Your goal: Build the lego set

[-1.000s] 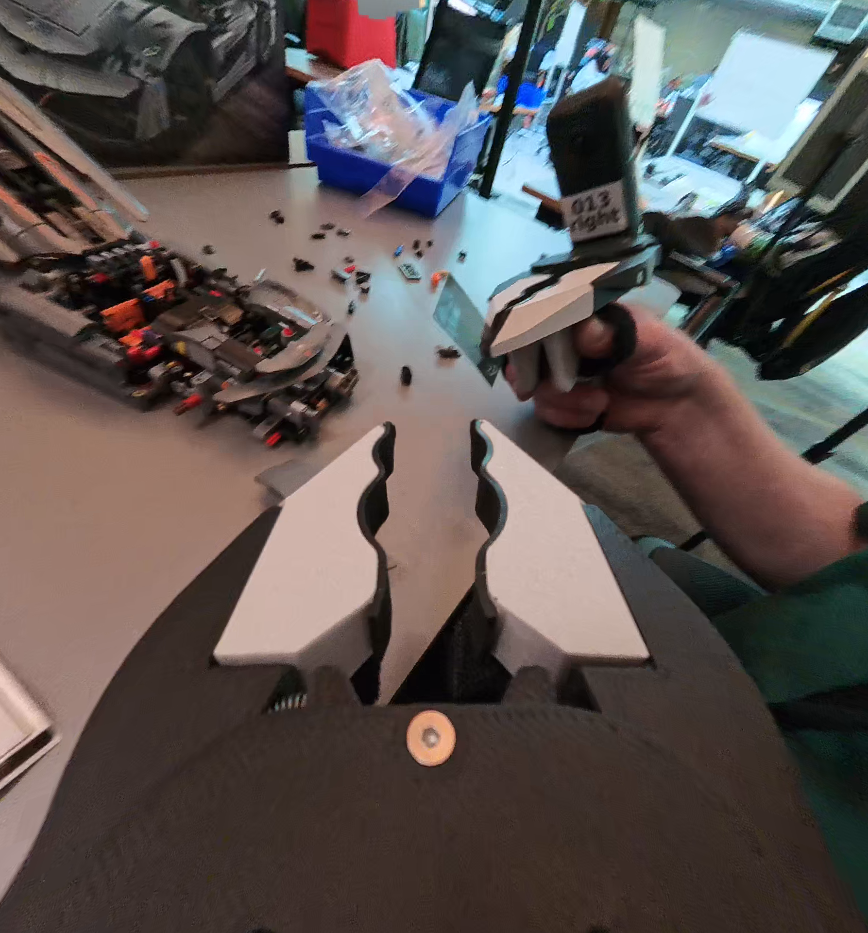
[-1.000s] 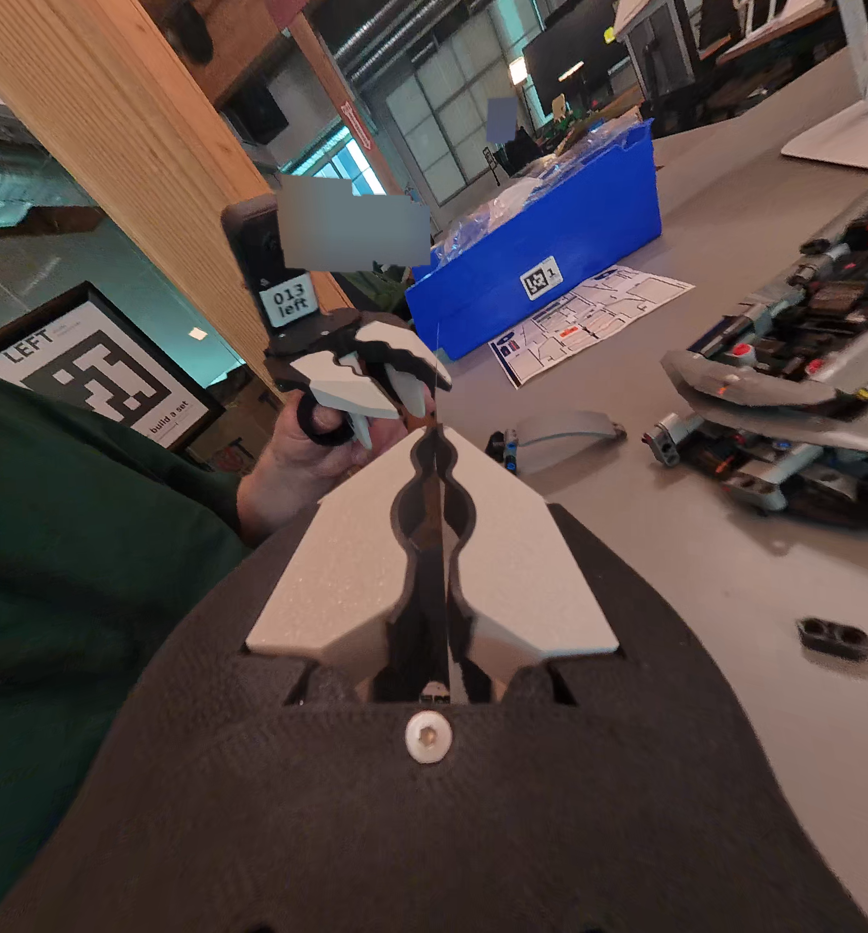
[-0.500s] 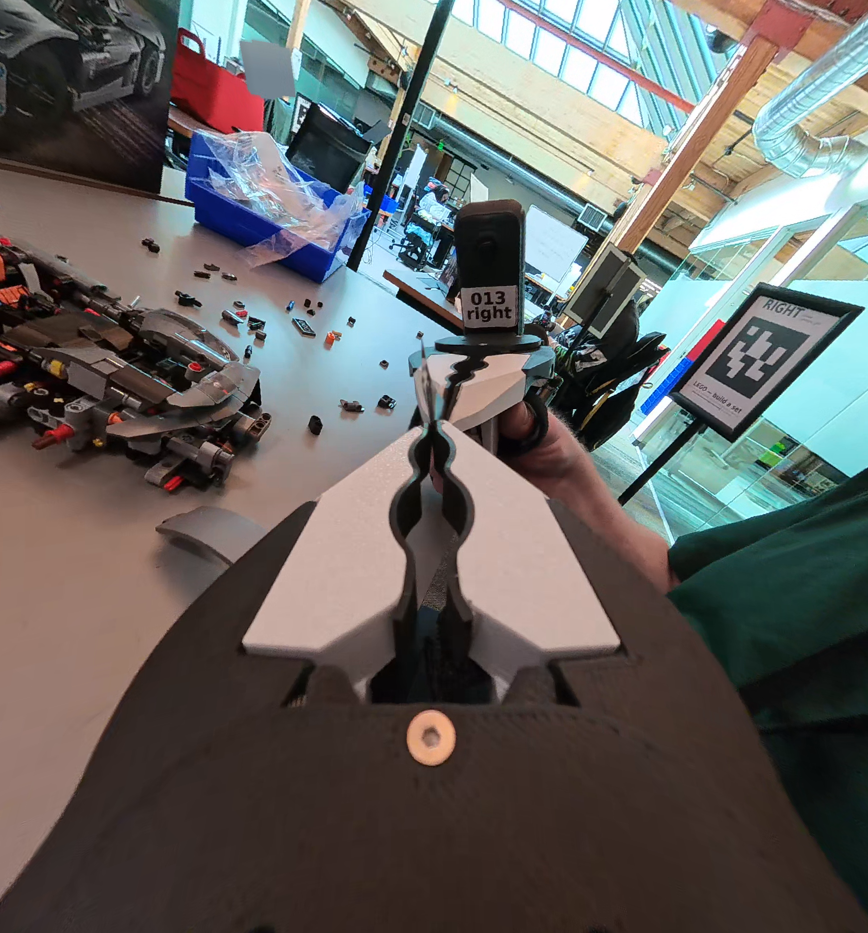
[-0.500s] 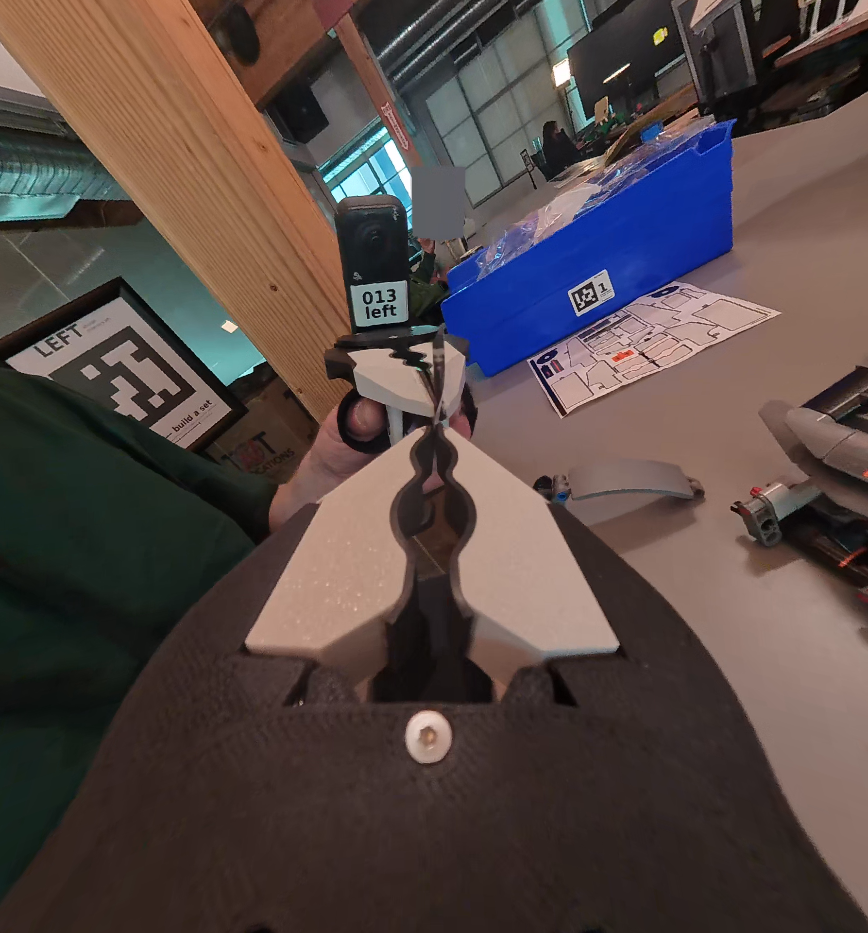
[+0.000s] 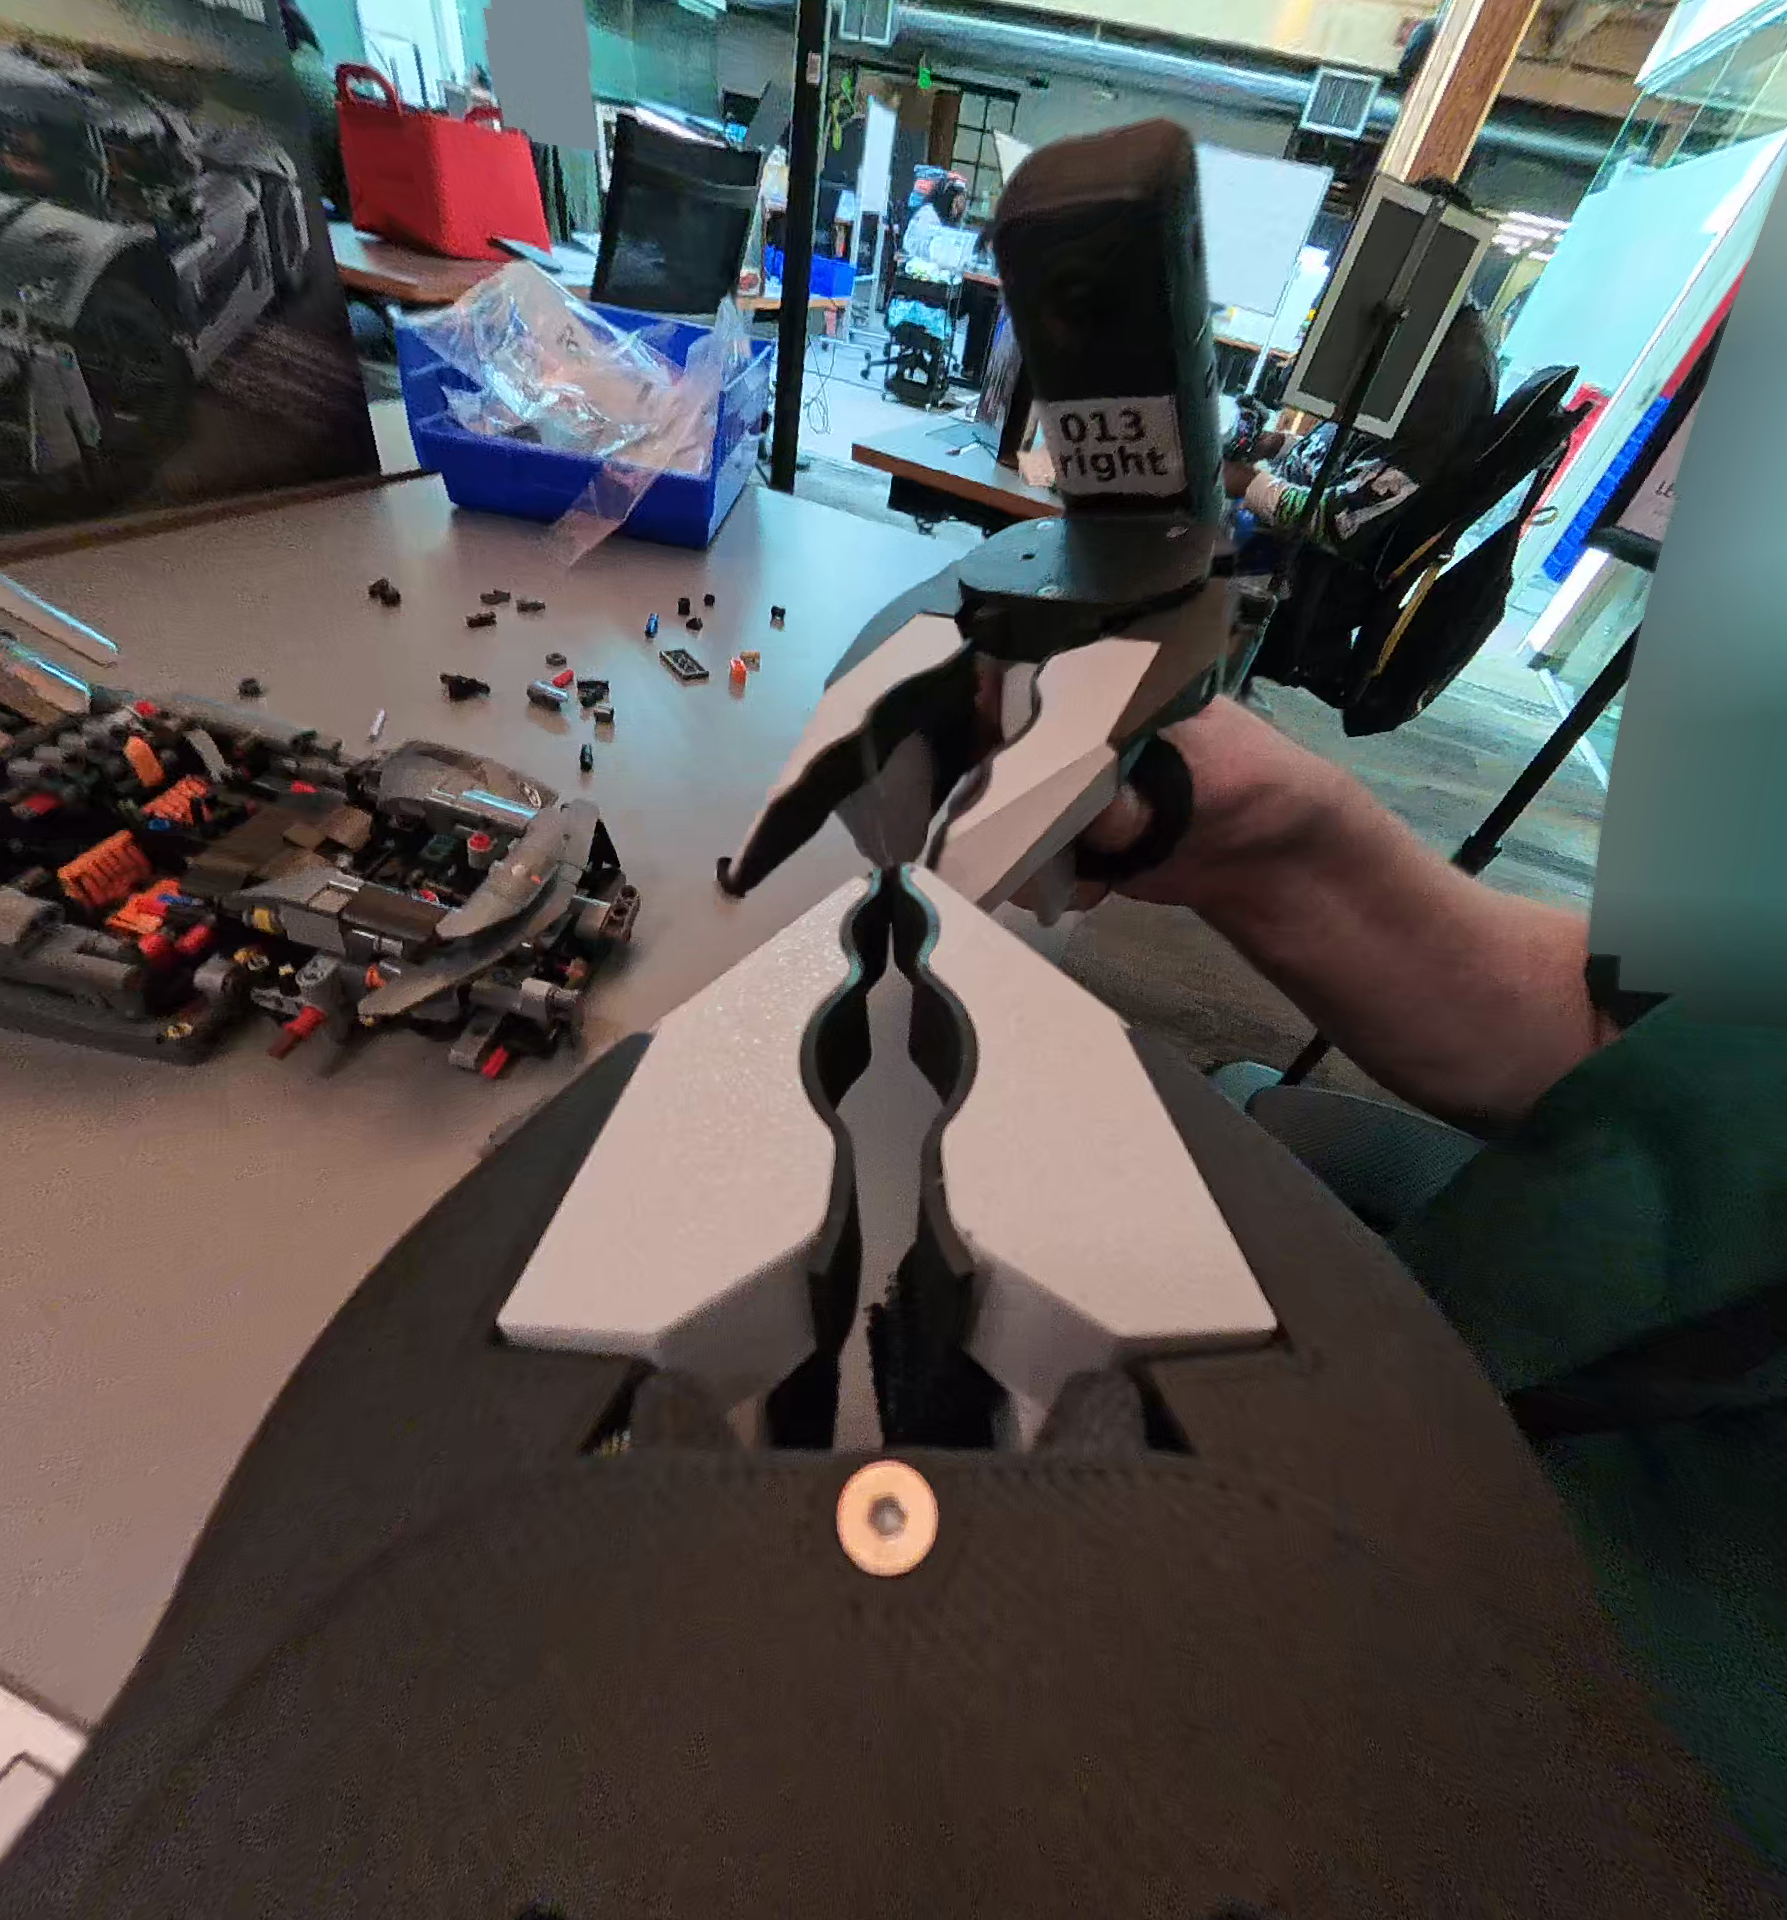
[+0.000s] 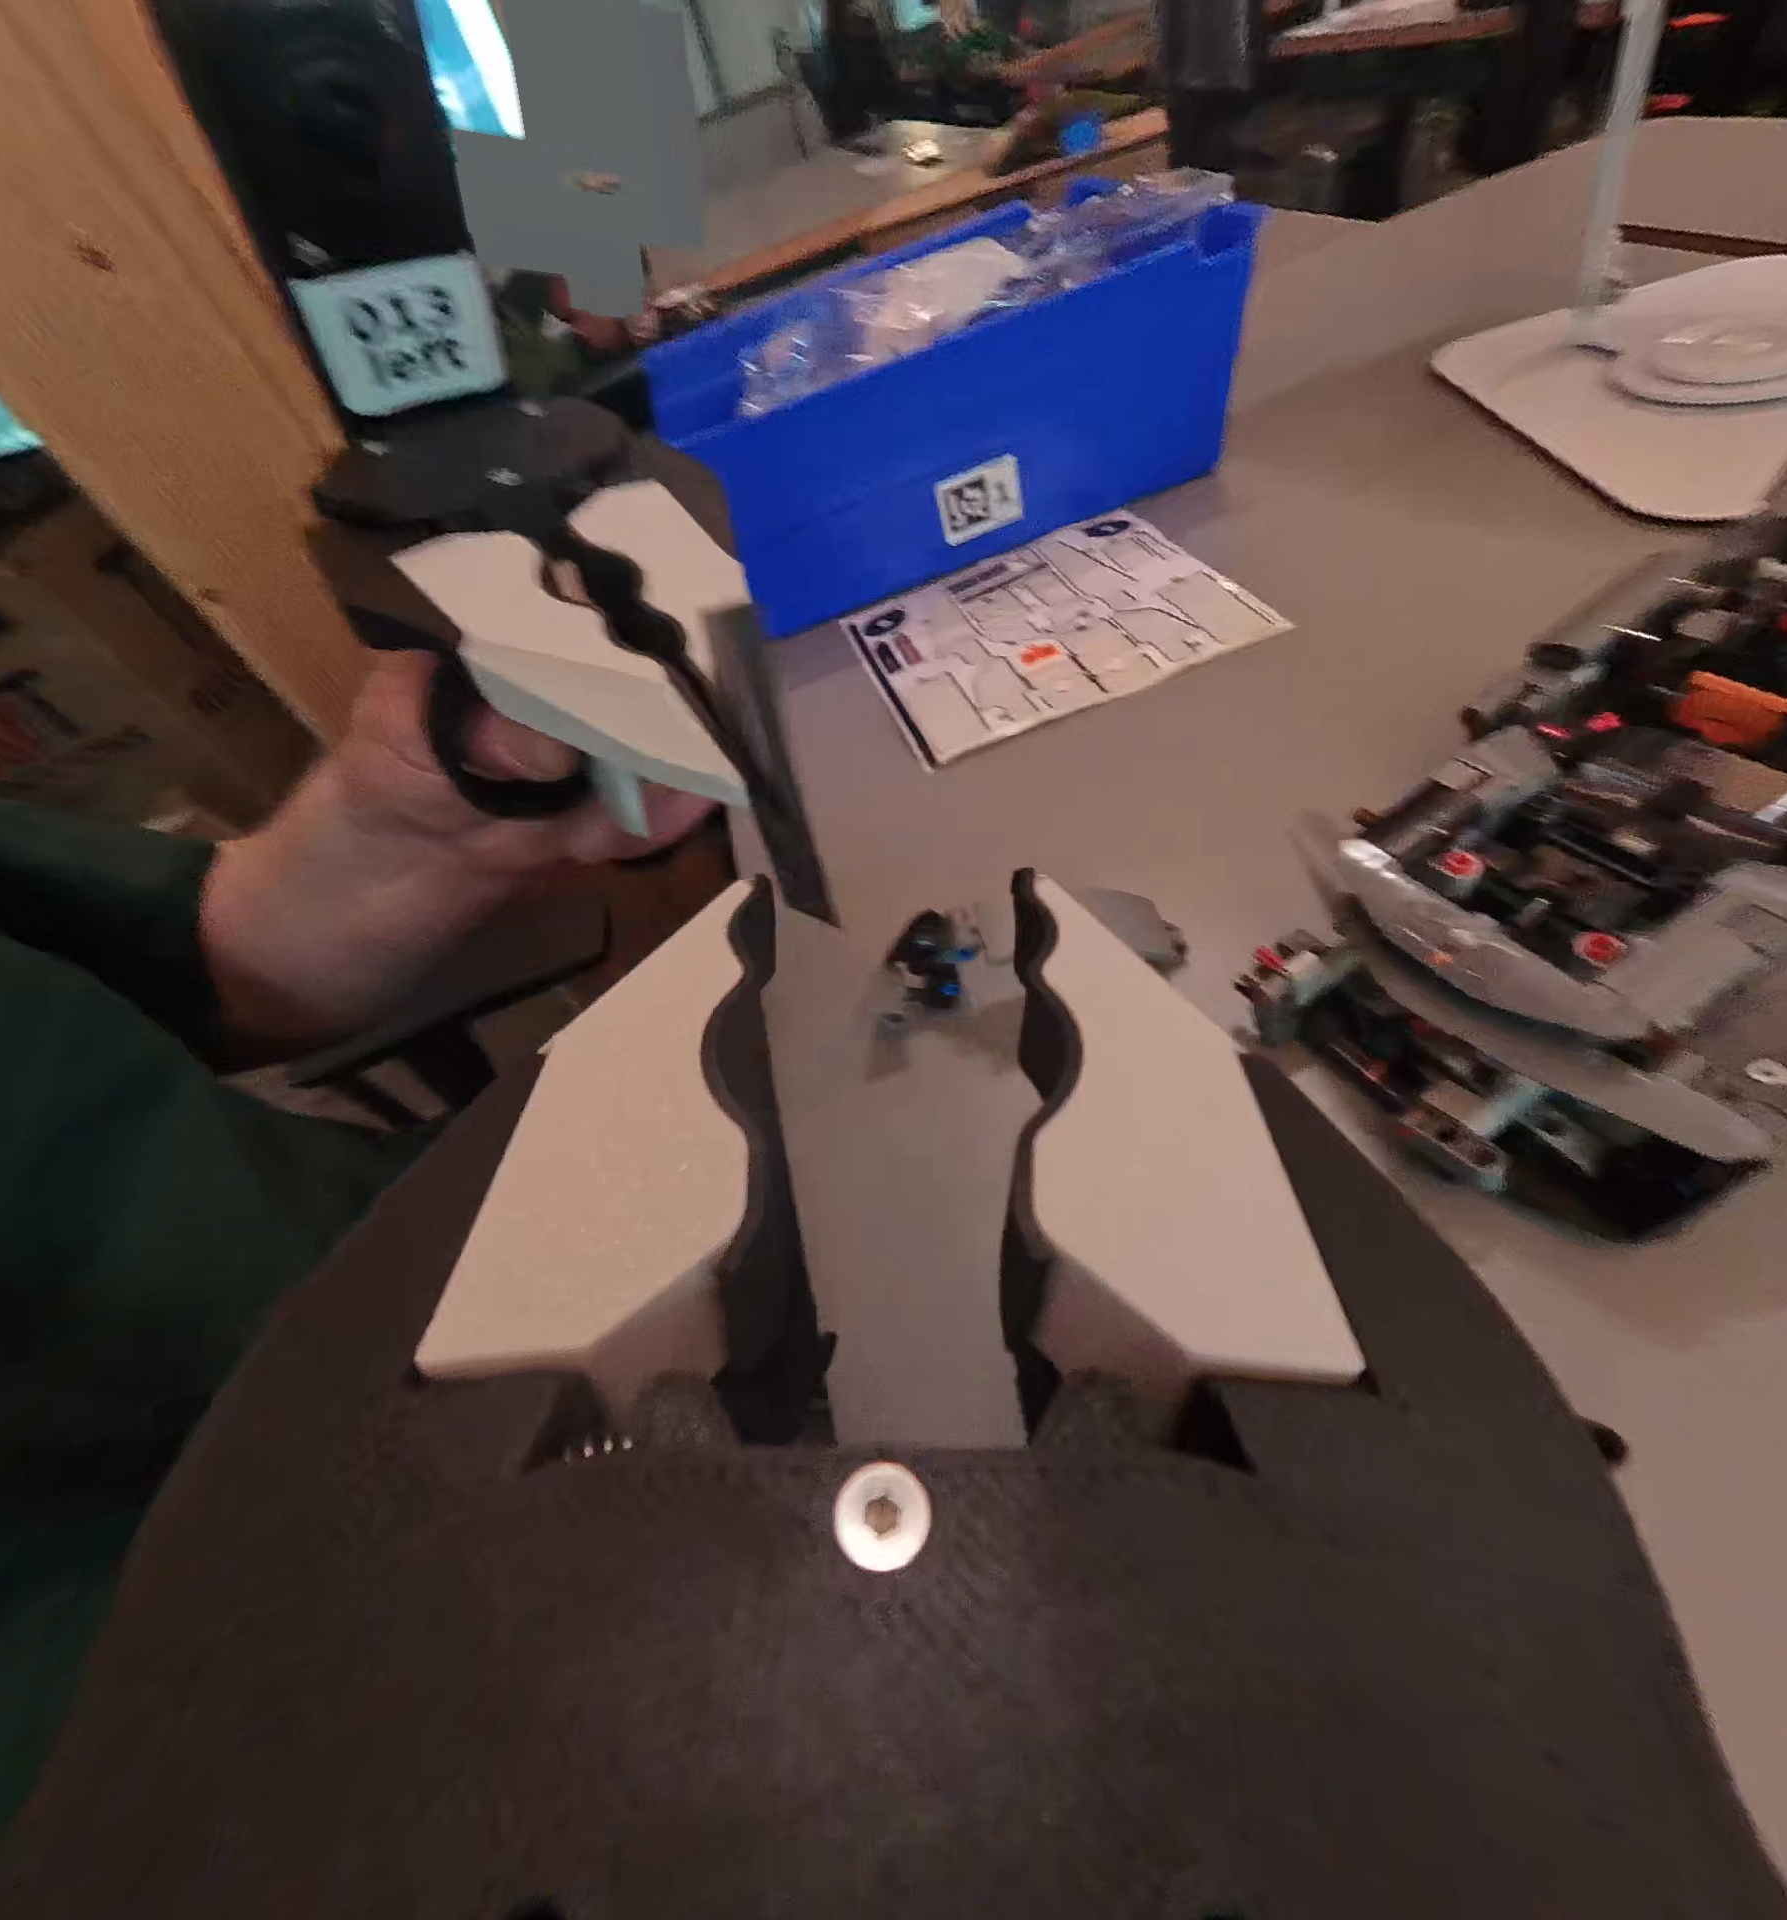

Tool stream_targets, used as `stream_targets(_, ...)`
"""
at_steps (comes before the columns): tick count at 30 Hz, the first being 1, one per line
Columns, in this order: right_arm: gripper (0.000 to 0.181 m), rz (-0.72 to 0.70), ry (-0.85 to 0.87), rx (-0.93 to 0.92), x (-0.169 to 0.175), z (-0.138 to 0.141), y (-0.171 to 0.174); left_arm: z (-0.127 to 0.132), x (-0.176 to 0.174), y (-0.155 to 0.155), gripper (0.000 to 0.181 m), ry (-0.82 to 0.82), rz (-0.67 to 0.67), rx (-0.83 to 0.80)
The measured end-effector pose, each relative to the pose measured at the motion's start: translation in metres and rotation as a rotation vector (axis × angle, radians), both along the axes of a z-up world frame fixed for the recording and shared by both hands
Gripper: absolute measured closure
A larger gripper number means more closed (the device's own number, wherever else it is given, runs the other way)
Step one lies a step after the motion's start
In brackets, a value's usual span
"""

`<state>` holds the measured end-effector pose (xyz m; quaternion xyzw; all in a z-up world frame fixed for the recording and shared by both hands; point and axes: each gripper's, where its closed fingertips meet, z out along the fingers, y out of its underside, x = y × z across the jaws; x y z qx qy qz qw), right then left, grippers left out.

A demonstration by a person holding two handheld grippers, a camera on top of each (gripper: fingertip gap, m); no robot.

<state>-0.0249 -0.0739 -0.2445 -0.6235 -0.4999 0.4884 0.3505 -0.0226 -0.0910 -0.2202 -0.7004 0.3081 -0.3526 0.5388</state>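
Grey tabletop [image 6: 1388, 582], model car [image 6: 1595, 935] at three o'clock. Thin dark sheet [image 6: 764, 748] passed over: now pinched by left gripper [image 5: 884, 883]; right gripper [image 6: 889, 894] sprung wide, empty. Placement likely next.

Left tongs [image 5: 887, 883] pinched closed; right tongs [image 6: 889, 894] spread apart.

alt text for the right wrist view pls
The open right gripper points over a grey table while the left gripper, shut on a thin dark strip, hangs just ahead. Beyond are a blue bin, an instruction sheet and the part-built lego model.
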Motion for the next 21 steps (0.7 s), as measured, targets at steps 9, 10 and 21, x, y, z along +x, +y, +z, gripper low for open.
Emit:
stream_targets(9, 0.162, 0.192, 0.177, -0.1, 0.011, 0.039, -0.015, -0.005, 0.005, -0.007, 0.181, 0.136, -0.149, -0.072)
stream_targets(10, 0.163, 0.201, 0.173, -0.108, 0.01, 0.039, -0.016, -0.004, 0.005, -0.007, 0.181, 0.148, -0.157, -0.072)
stream_targets(21, 0.181, 0.234, 0.117, -0.132, -0.007, 0.029, -0.013, -0.009, -0.008, 0.003, 0.18, 0.204, -0.166, -0.117)
